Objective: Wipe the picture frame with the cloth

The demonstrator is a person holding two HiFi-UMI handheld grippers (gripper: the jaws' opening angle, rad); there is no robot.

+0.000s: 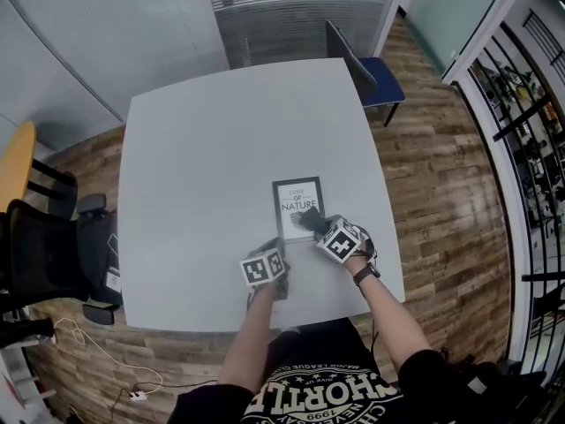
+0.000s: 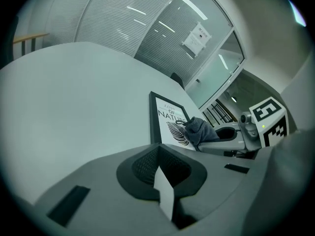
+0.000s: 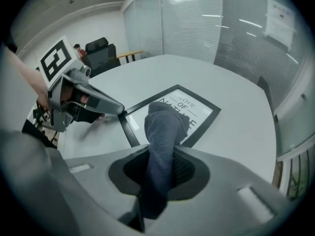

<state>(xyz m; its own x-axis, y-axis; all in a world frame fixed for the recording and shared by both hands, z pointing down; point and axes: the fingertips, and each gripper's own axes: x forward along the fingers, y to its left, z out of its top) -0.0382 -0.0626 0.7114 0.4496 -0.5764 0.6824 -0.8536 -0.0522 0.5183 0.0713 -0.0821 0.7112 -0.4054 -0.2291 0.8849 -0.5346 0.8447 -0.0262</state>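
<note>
A black picture frame [image 1: 296,193] with a "NATURE" feather print lies flat on the white table [image 1: 203,148], near its front edge. My right gripper [image 1: 315,225] is shut on a dark blue-grey cloth [image 1: 308,221]. The cloth [image 3: 165,127] stands up out of the jaws and its bunched end rests on the frame's glass [image 3: 197,113]. My left gripper [image 1: 280,246] is shut. Its pointed tip [image 3: 119,110] sits at the frame's near left corner, with nothing held. In the left gripper view the frame [image 2: 167,114] lies ahead to the right, with the cloth [image 2: 199,129] on it.
A blue chair [image 1: 375,78] stands at the table's far right corner. A black office chair [image 1: 53,254] stands by the left side, with a yellow tabletop [image 1: 13,162] behind it. The table's front edge runs just below both grippers. A black railing [image 1: 521,131] lines the right.
</note>
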